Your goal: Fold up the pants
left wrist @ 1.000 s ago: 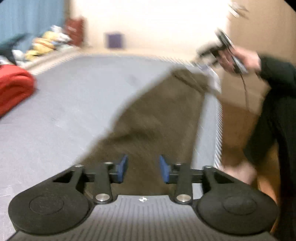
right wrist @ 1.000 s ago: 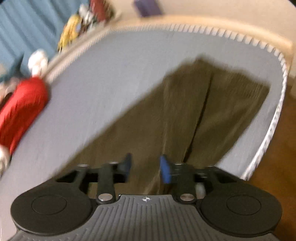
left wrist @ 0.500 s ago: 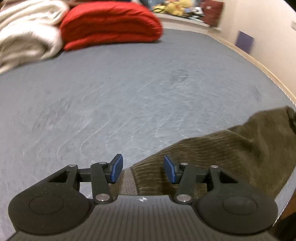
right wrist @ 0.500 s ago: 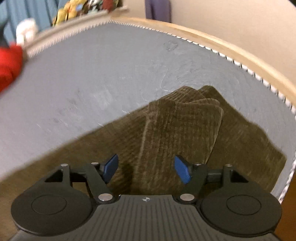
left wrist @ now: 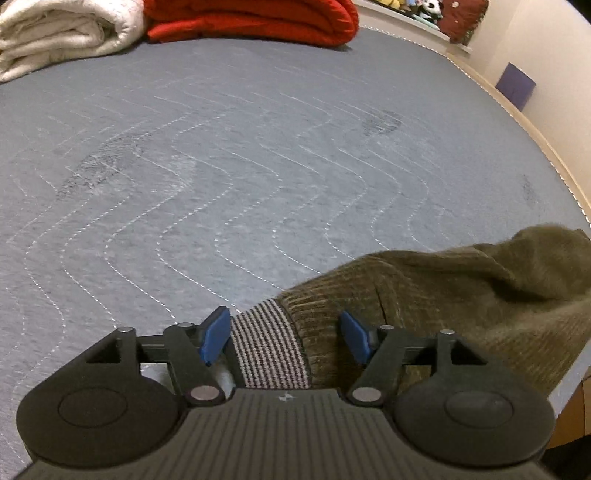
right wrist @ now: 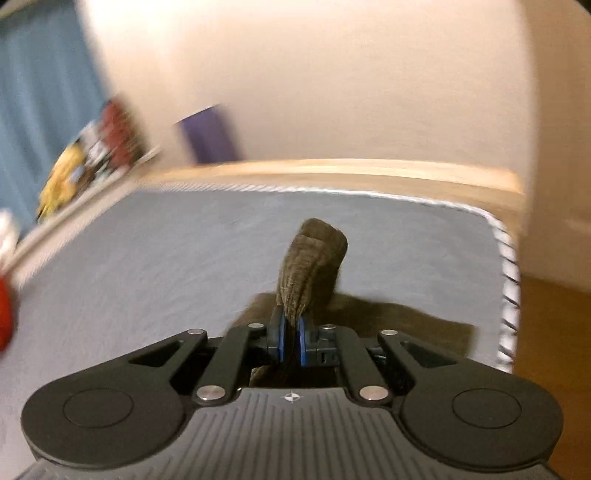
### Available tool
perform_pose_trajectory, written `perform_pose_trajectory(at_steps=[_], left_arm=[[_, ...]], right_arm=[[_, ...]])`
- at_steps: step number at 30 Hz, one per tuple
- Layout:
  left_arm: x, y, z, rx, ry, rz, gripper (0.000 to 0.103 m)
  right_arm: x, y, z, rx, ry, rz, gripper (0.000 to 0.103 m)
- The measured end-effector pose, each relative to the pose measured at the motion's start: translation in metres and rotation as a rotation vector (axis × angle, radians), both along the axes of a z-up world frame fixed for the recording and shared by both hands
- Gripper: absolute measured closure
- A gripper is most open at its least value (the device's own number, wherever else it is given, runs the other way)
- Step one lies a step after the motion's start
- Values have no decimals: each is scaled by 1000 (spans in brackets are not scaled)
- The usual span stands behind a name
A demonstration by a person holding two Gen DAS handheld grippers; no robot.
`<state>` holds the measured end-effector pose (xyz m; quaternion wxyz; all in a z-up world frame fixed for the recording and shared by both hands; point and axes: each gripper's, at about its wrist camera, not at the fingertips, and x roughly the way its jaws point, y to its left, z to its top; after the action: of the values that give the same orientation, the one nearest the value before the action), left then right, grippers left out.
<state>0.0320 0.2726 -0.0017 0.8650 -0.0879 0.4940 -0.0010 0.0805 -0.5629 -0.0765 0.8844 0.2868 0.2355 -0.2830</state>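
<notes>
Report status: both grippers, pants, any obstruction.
Left gripper open, straddling the striped waistband. Right gripper shut on a raised fold of the pants. Mattress ahead bare; red blanket far off.

Ribbed olive corduroy pants (left wrist: pixel 443 295), soft and matt, with a striped woven lining (left wrist: pixel 267 350). Grey quilted mattress (left wrist: pixel 258 166), matt cloth with pale stitching. Left tool (left wrist: pixel 284 336): matt black plastic, blue pads (left wrist: pixel 214 332), shiny metal rivets (left wrist: pixel 202 393).

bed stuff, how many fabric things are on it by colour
olive-brown: 1, the pants, pinched in the right claw
red: 1, the red blanket
cream white: 1, the white blanket
total: 3, all lying on the grey mattress
</notes>
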Motion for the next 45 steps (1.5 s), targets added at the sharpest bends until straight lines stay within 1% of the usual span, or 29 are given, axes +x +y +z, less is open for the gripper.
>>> perform_pose_trajectory(at_steps=[2,3,5,9,10,12,14,15,16,18,19,20,22,24,25,26,27,28,29,31,32,34,36,38,39,41,43,44,45], left_arm=[[-1,-4,-2,16,11,-16,27],[-2,-4,-2,22,16,-20,26],[-3,-3,-3,21,28,-15,24],[-8,6,-7,-23,57,3,24],[-9,6,-9,-34,63,4,24],[-11,7,-12,-57,77,2,25],[-14,7,-16,-73,87,-9,33],[-16,5,-17,-76,88,-14,37],[-18,4,-16,-69,81,-23,44],[-22,1,-13,-69,62,-39,59],[-25,0,-8,-54,42,-39,67],[-27,1,-2,-55,21,-42,68],[-37,3,15,-95,-34,-40,73],[-48,2,28,-111,-71,-52,74],[-52,0,30,-101,-72,-60,74],[-55,-3,27,-76,-54,-69,74],[-55,-8,22,-38,-31,-89,74],[-55,-15,16,12,-4,-118,73],[-54,-25,8,81,26,-161,73],[-54,-37,1,170,50,-219,67],[-55,-41,1,196,45,-233,64],[-56,-45,8,248,22,-251,54],[-56,-46,19,283,-36,-229,49],[-61,-47,33,278,-123,-188,49],[-62,-46,40,242,-171,-190,49],[-65,-53,46,171,-215,-251,49],[-66,-68,42,151,-221,-352,49],[-68,-75,37,148,-203,-409,49],[-66,-81,27,153,-142,-457,49]], right_arm=[[-8,-23,-25,159,58,-55,95],[-11,-34,-39,254,81,-82,90],[-14,-47,-57,362,106,-104,84],[-16,-62,-61,359,54,-134,58],[-13,-66,-62,358,42,-124,57],[-7,-72,-68,375,24,-107,57],[-2,-80,-74,390,7,-107,58],[0,-79,-72,382,4,-103,63],[1,-78,-70,367,4,-92,79],[3,-78,-68,363,-16,-60,91],[2,-76,-63,351,-31,-58,93],[1,-73,-53,325,-62,-51,94],[-6,-67,-26,269,-193,-22,95],[-15,-54,6,133,-298,3,95],[-19,-51,12,84,-310,-15,95],[-21,-52,11,64,-266,-62,95],[-19,-56,2,71,-179,-115,95],[-16,-62,-13,105,-60,-167,95],[-16,-69,-29,166,28,-204,94],[-22,-82,-58,317,104,-262,93],[-24,-84,-59,325,85,-262,93],[-17,-79,-48,261,102,-214,92],[-11,-74,-40,212,92,-167,89],[-10,-76,-39,208,96,-154,89],[-11,-77,-41,213,94,-154,86],[-13,-80,-40,217,92,-161,79],[-16,-83,-42,218,91,-180,74],[-18,-84,-40,212,88,-199,73],[-20,-87,-39,200,81,-221,70]])
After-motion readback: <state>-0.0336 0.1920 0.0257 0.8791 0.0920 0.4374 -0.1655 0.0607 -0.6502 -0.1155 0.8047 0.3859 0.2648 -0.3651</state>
